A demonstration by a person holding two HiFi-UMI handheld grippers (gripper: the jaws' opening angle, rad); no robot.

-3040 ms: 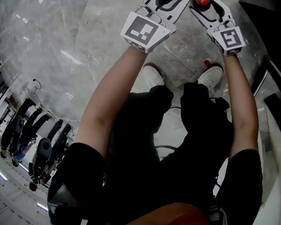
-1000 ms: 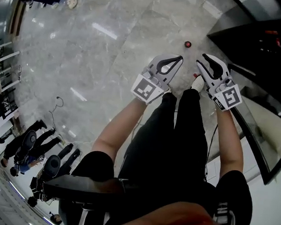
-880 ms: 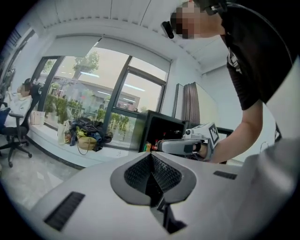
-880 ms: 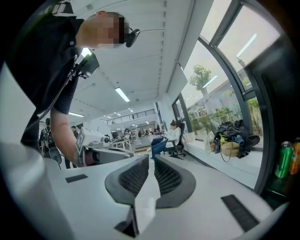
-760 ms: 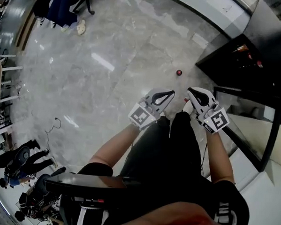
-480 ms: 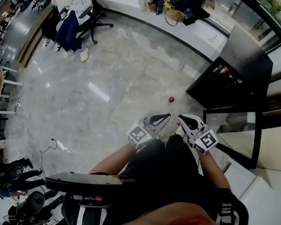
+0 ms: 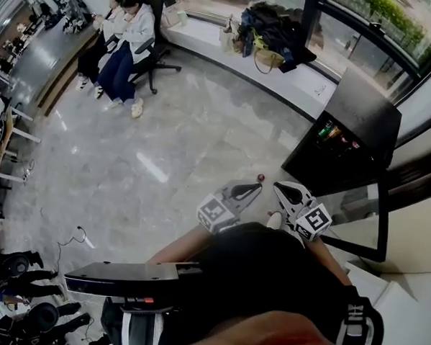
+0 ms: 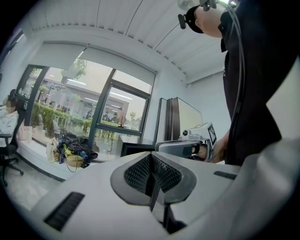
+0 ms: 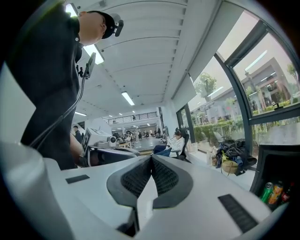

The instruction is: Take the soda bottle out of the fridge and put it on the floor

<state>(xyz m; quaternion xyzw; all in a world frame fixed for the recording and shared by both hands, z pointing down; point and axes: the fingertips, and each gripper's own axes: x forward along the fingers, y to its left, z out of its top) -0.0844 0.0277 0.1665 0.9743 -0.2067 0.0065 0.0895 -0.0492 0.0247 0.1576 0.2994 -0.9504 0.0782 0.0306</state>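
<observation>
The soda bottle (image 7: 260,178) stands on the grey floor and shows from above as a small red cap, just past my gripper tips. My left gripper (image 7: 255,187) and right gripper (image 7: 278,187) hang side by side at waist height, well above it. Both are shut with nothing between the pads, as the left gripper (image 8: 151,171) view and the right gripper (image 9: 151,173) view show. The black fridge (image 7: 343,135) stands to the right with drinks (image 9: 272,192) inside. Its glass door (image 7: 357,212) is swung open toward me.
A seated person (image 7: 132,37) on an office chair is at the far left. Bags (image 7: 270,30) lie on the window ledge behind the fridge. Camera gear and cables (image 7: 20,317) sit at the lower left. Tall windows (image 8: 70,108) line the wall.
The right gripper let go of the bottle's red cap and shut empty. Both grippers rose as the person stood up; the bottle stays on the floor and now looks small.
</observation>
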